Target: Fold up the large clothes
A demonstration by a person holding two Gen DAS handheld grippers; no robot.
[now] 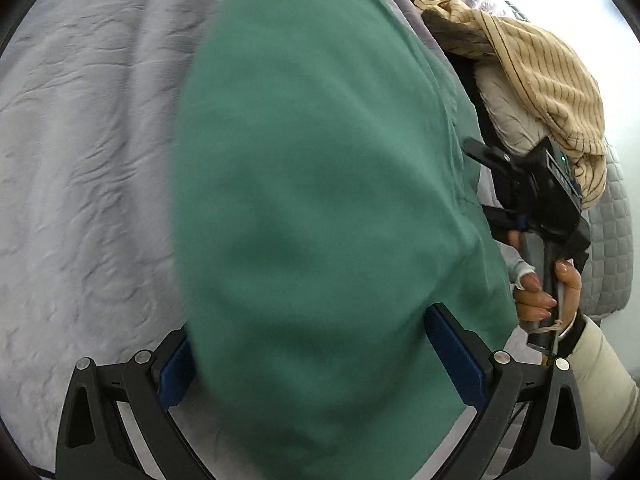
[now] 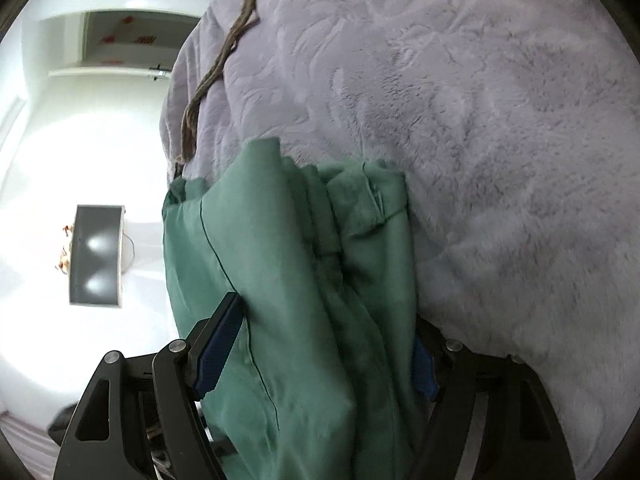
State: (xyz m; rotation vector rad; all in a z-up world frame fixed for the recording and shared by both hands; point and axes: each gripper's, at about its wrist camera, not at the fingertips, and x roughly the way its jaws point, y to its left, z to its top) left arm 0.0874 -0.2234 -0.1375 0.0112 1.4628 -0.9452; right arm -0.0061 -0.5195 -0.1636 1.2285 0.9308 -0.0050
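Note:
A green garment (image 1: 320,180) lies bunched on a lilac plush bedcover (image 1: 88,160). In the left wrist view it is blurred and fills the space between the fingers of my left gripper (image 1: 316,360), whose jaws stand wide with the right blue pad's face bare. My right gripper (image 2: 324,356) also stands wide, with folds of the green garment (image 2: 304,300) between its blue pads (image 2: 220,344) and draping toward the camera. From the left wrist, the right gripper (image 1: 486,182) shows at the garment's right edge, held by a hand (image 1: 536,296).
A beige striped garment (image 1: 552,80) is heaped on a pale one (image 1: 508,108) at the bed's right, beside a quilted grey cover (image 1: 612,240). A brownish cord (image 2: 216,68) trails over the bedcover (image 2: 480,120). Past the bed's edge is a white room with a dark screen (image 2: 96,256).

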